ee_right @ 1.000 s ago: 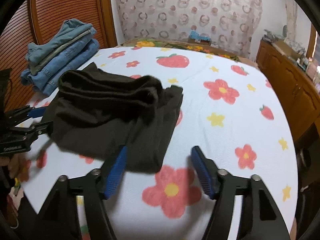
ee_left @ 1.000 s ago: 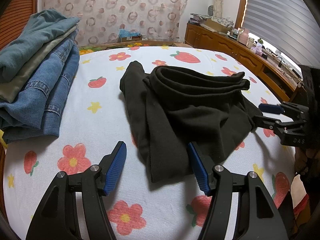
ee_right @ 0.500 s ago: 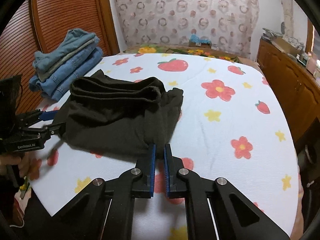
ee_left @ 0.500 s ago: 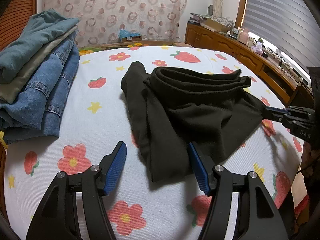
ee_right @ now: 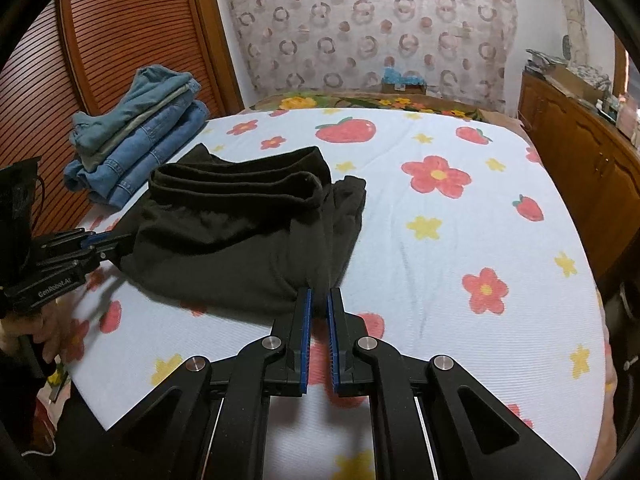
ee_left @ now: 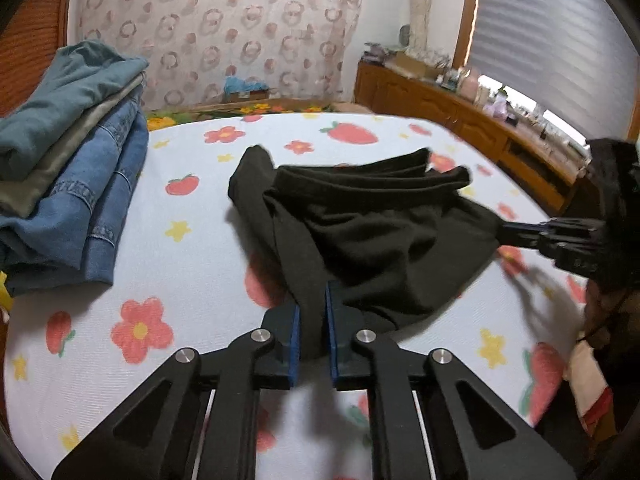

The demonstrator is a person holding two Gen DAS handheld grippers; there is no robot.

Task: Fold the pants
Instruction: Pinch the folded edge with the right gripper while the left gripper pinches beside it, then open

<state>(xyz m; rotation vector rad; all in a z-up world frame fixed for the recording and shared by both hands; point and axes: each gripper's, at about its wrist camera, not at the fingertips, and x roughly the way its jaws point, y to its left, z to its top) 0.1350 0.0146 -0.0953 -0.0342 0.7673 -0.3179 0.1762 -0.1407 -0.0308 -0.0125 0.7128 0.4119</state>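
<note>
The black pants [ee_left: 372, 240] lie bunched on the bed [ee_right: 480, 240]. The left gripper [ee_left: 311, 332] is closing on a near edge of the cloth; the right gripper [ee_right: 318, 328] is pinched shut on another. Lifting and spreading seem needed next.

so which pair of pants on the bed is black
The black pants, lying loose mid-bed and gripped by both tongs. The others sit folded in a stack at the bed's edge, all denim blue, teal or olive.
</note>
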